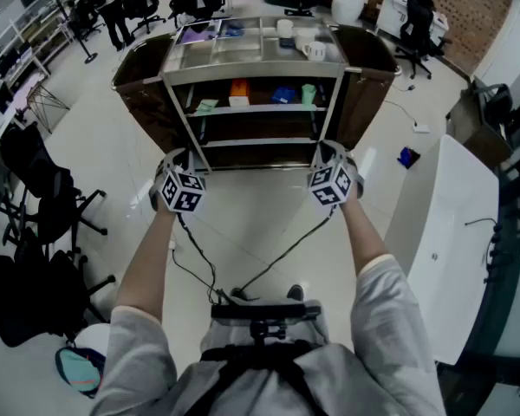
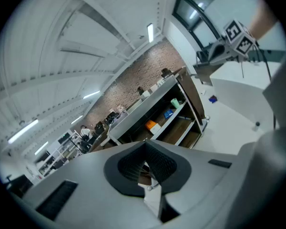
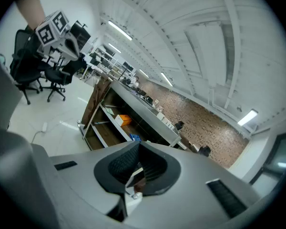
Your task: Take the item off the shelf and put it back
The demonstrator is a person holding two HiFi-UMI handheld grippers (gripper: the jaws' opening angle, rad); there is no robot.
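Note:
A metal shelf cart (image 1: 260, 69) stands on the floor ahead of me. Its upper shelf carries an orange box (image 1: 239, 88), a blue item (image 1: 283, 94), a green cup (image 1: 308, 94) and a flat green item (image 1: 206, 106). I hold both grippers up short of the cart, apart from it. My left gripper (image 1: 180, 180) is shut and empty, its pads (image 2: 155, 163) closed together. My right gripper (image 1: 332, 176) is likewise shut on nothing, with its pads (image 3: 121, 165) meeting. The orange box (image 2: 151, 124) shows in the left gripper view, and the same orange box (image 3: 125, 119) in the right gripper view.
White mugs (image 1: 314, 51) and a purple item (image 1: 195, 35) sit on the cart's top. Black office chairs (image 1: 43, 198) stand at the left, a white table (image 1: 451, 232) at the right. A small blue object (image 1: 407, 156) lies on the floor. Cables (image 1: 195, 263) hang from both grippers.

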